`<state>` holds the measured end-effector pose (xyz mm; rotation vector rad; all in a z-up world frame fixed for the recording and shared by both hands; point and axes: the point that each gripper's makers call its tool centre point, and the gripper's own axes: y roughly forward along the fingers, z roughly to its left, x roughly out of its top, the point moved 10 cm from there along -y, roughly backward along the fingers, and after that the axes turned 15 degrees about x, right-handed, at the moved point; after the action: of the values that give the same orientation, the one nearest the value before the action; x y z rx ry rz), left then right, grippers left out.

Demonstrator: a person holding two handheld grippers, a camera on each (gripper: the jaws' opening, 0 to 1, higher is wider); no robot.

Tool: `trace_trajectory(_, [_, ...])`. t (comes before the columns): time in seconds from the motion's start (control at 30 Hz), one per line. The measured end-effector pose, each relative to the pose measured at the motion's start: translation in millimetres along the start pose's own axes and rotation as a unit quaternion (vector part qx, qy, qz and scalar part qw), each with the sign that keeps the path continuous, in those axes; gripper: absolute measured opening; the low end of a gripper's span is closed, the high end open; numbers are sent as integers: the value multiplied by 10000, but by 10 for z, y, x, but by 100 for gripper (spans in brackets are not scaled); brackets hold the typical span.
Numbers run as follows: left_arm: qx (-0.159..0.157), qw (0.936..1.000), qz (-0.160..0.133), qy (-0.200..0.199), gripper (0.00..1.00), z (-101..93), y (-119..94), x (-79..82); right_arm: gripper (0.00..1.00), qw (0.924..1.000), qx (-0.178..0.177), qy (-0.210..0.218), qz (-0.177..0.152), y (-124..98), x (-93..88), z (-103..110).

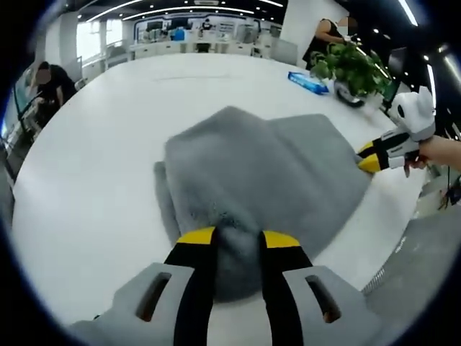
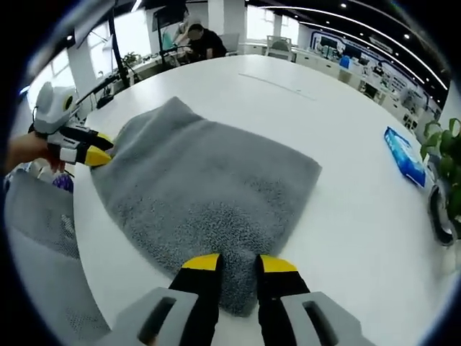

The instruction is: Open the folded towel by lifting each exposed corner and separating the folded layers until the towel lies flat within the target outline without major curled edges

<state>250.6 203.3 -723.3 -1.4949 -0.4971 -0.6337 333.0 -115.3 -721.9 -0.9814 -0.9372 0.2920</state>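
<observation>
Grey towel (image 1: 266, 180) lies mid-worktop (image 1: 94, 173), still folded and bunched, layers humped toward the near edge, no flat spread yet; target outline not visible in either view. Left tongs (image 1: 238, 236) are pinched nearly closed on a towel corner at the near edge, fabric wedged between the yellow tips. Right tongs (image 2: 234, 263) likewise clamp another corner, jaws close together with pile between them. In the left gripper view the right tongs bite the towel's far-right corner near the worktop's right edge. Risks, as a judgement: both grips may catch several layers at once, so pulling apart would drag the whole bundle rather than separating the folds; a thin bite could slip off the thick pile mid-lift; uneven pull could leave curled edges or slide the towel toward the worktop edge. Blue packet (image 2: 403, 155) and potted plant (image 1: 353, 68) sit near the far-right edge, well apart from the towel, low snag risk.
</observation>
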Motion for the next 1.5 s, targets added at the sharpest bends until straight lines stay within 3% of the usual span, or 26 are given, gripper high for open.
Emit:
trace_trajectory(0.27, [-296,9990,281,180,21,-178,-52,-43,16,9997,74,-199,122,-35,52,-236])
trace_trajectory(0.87, [-522,9975,331,356,21,-649,-131,-113,16,9939,353,-747,733,-21,367,-672])
trace_trajectory(1.33, [-1078,9923,419,446,20,-1125,-174,-150,14,9924,489,-1036,451,16,490,-1024])
trace_trajectory(1.5, [-1057,9919,330,626,20,-1234,-176,-147,14,9924,506,-1061,357,23,512,-1061])
